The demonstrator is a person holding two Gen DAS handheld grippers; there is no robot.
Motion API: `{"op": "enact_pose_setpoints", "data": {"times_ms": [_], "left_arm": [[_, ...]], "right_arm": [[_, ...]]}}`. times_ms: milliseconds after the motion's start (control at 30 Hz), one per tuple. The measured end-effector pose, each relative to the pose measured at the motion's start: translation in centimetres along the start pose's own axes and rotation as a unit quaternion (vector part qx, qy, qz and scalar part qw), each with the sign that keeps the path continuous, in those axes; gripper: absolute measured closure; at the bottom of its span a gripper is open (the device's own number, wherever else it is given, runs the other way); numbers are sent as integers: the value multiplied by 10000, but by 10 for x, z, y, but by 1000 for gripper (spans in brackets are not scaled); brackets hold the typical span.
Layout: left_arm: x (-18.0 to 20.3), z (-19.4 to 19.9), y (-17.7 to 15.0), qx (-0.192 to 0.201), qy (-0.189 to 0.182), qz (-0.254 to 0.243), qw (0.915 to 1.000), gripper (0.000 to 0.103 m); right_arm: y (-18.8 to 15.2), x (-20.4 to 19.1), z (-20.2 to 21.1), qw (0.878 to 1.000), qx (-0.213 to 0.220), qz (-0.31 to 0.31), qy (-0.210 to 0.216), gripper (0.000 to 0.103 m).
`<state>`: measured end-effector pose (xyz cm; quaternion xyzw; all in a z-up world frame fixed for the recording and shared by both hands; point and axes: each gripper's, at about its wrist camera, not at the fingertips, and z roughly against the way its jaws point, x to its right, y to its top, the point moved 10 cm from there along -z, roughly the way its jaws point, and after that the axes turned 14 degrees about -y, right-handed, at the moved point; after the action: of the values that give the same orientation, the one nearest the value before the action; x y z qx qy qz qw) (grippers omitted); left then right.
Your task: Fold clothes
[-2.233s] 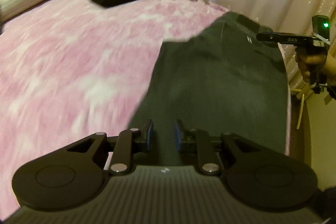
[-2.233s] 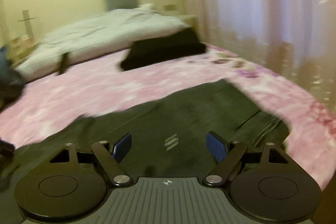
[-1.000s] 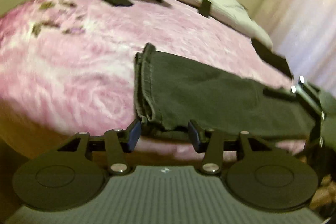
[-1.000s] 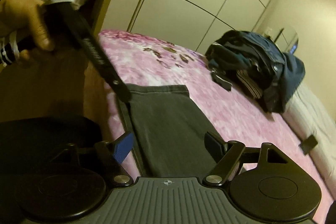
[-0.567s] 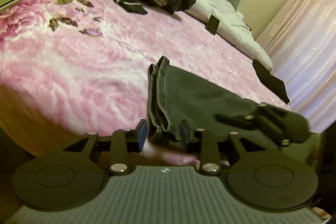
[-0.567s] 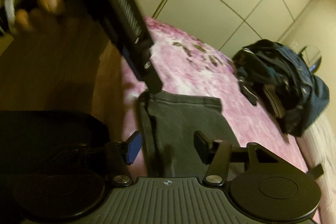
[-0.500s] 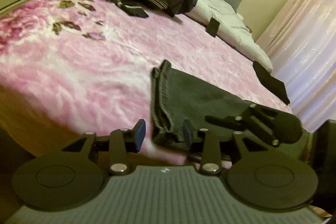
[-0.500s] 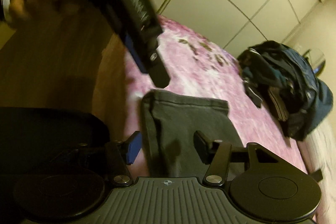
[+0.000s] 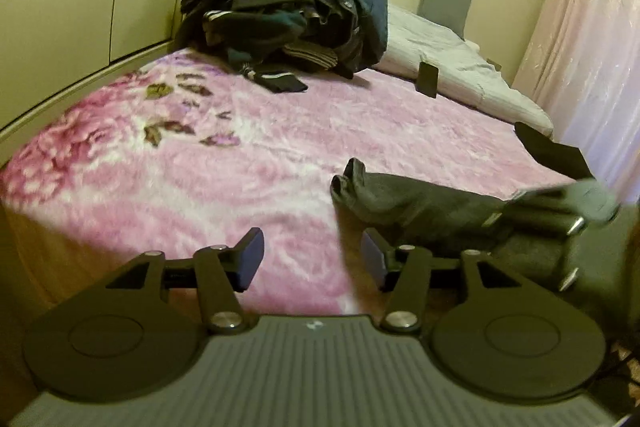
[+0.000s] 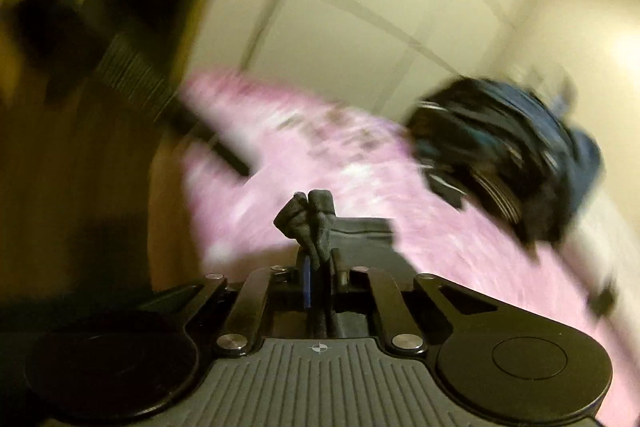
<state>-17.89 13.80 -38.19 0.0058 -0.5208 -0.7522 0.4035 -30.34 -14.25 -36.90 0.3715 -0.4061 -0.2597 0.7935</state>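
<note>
Your right gripper (image 10: 318, 269) has its jaws pinched tight on the hem end of the dark grey trousers (image 9: 420, 207), and a bunched tuft of the cloth stands up just past the fingertips. That grip at the very end makes sense: holding the hem lets you carry the leg end over toward the rest of the garment, so a fold would fall across the length. The view from this hand is smeared by motion, so how high the end rides above the bed I cannot say exactly.

Your left gripper (image 9: 312, 261) stands with its jaws wide apart and nothing between them, low over the near edge of the pink blanket (image 9: 200, 187), just beside the lifted trouser end but not touching it. Held open there, it looks placed either to take the other corner of the hem or to steady the cloth, though which one the pictures do not settle.

The trousers lie along the near right side of the bed, their gathered end raised. Farther out, a heap of dark clothes (image 9: 288, 15) sits at the far side, likely awaiting folding, well apart from a flat black folded piece (image 9: 556, 155) near the curtain (image 9: 592, 27).
</note>
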Motion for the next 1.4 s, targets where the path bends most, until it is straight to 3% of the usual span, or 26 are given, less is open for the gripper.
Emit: {"op": "enact_pose_setpoints", "data": {"times_ms": [100, 167, 233, 300, 367, 467, 500, 533, 600, 633, 667, 733, 833, 933, 1100, 1233, 1267, 1400], "left_arm": [[13, -7, 8, 22, -42, -264, 9996, 53], [34, -19, 13, -27, -232, -444, 9987, 53], [64, -36, 16, -95, -493, -696, 9963, 52], [96, -52, 17, -165, -743, -922, 9928, 50], [123, -69, 14, -245, -953, -1054, 9896, 49], [170, -93, 7, -417, -1260, -1217, 9837, 49], [187, -102, 3, -503, -1377, -1305, 9805, 49], [203, -111, -1, -588, -1484, -1415, 9770, 49], [232, -125, -10, -758, -1653, -1669, 9691, 47], [246, -132, -15, -843, -1741, -1808, 9643, 45], [259, -139, -19, -925, -1827, -1939, 9594, 44], [281, -152, -28, -1070, -1973, -2173, 9500, 44], [309, -167, -38, -1230, -2143, -2481, 9367, 44], [333, -178, -46, -1344, -2317, -2805, 9217, 44], [354, -200, -65, -1721, -2354, -3409, 8937, 41], [347, -218, -82, -2098, -2328, -3355, 8884, 41], [343, -222, -87, -2208, -2314, -3301, 8881, 41], [331, -232, -97, -2394, -2373, -2971, 8934, 40]], "right_arm": [[12, 62, 21, 9885, 165, -1486, -219, 98], [17, 110, 46, 9691, 424, -2384, -463, 98], [11, 166, 88, 9396, 773, -3198, -943, 98], [-12, 227, 139, 8951, 1073, -4007, -1634, 98], [-63, 276, 191, 8383, 1159, -4782, -2348, 98], [-188, 313, 241, 7395, 576, -5964, -3068, 98], [-235, 311, 253, 7001, 263, -6407, -3141, 98], [-274, 306, 262, 6692, -41, -6685, -3244, 98], [-319, 297, 280, 6305, -291, -6951, -3440, 98], [-329, 295, 282, 6230, -267, -7077, -3322, 98], [-337, 292, 284, 6171, -251, -7178, -3215, 98], [-338, 290, 280, 6285, -316, -7102, -3156, 98], [-341, 299, 274, 6263, -287, -7183, -3018, 98], [-342, 309, 271, 6339, -305, -7137, -2963, 98], [-360, 295, 313, 6238, -469, -7187, -3035, 96], [-336, 297, 337, 6577, -607, -6458, -3829, 64], [-329, 300, 342, 6658, -596, -6242, -4044, 62], [-292, 312, 328, 7265, -322, -5635, -3919, 62]]}}
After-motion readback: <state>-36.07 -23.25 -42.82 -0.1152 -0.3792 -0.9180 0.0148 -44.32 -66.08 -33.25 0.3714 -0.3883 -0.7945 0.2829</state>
